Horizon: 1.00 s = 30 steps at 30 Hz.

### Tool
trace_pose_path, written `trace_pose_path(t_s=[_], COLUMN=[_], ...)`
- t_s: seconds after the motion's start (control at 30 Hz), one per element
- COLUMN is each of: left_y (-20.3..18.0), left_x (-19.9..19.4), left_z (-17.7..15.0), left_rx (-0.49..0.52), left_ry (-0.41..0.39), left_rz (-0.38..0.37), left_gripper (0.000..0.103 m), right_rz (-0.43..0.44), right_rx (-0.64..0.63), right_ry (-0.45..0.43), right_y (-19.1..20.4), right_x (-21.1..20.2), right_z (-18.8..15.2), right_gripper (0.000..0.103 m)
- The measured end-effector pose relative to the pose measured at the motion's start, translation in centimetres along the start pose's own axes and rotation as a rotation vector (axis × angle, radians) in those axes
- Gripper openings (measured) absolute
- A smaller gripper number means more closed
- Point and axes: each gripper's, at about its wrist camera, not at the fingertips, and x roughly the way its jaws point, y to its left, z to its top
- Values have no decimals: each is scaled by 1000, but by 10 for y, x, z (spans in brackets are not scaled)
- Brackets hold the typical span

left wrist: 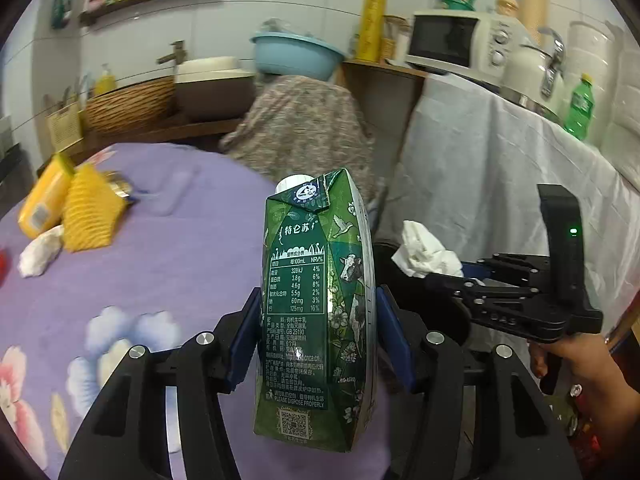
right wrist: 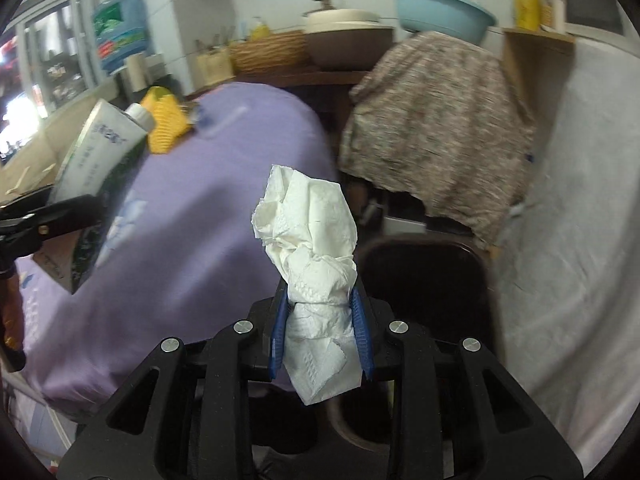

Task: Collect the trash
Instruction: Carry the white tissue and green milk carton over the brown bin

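My left gripper (left wrist: 318,312) is shut on a green milk carton (left wrist: 316,308) and holds it upright over the edge of the purple flowered tablecloth (left wrist: 160,272). My right gripper (right wrist: 322,320) is shut on a crumpled white tissue (right wrist: 312,248) above a black bin (right wrist: 428,280). In the left wrist view the right gripper (left wrist: 448,280) shows at the right with the tissue (left wrist: 424,256) over the bin. In the right wrist view the carton (right wrist: 100,160) shows at the left. Another crumpled tissue (left wrist: 40,256) lies on the table at the left.
A yellow packet (left wrist: 44,204) and a yellow ridged wrapper (left wrist: 90,212) lie on the table's far left. A white-draped counter (left wrist: 500,168) with a microwave (left wrist: 452,40), kettle and green bottle stands at the right. A patterned cloth-covered stand (left wrist: 304,132) with a blue basin is behind.
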Motion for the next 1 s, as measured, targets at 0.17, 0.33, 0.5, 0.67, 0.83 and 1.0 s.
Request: trace_pose_path(t_s=[0.17, 0.33, 0.5, 0.67, 0.83, 1.0], left_y=[-49, -80, -99, -108, -113, -113], left_x=[29, 63, 93, 110, 119, 127], left_z=[4, 6, 1, -5, -5, -8], left_rx=[51, 68, 68, 80, 99, 94], left_ry=[15, 55, 104, 132, 155, 179], left_rz=[-82, -124, -128, -111, -99, -92], left_gripper=[55, 55, 55, 55, 55, 55], right_rz=[-88, -134, -146, -136, -129, -114], right_rx=[72, 144, 166, 184, 187, 205], right_ry=[37, 72, 125, 175, 227, 286], right_y=[-45, -79, -97, -110, -119, -125], right_x=[4, 16, 38, 66, 101, 132], right_z=[-21, -43, -58, -72, -81, -87], right_gripper=[30, 30, 30, 30, 30, 30])
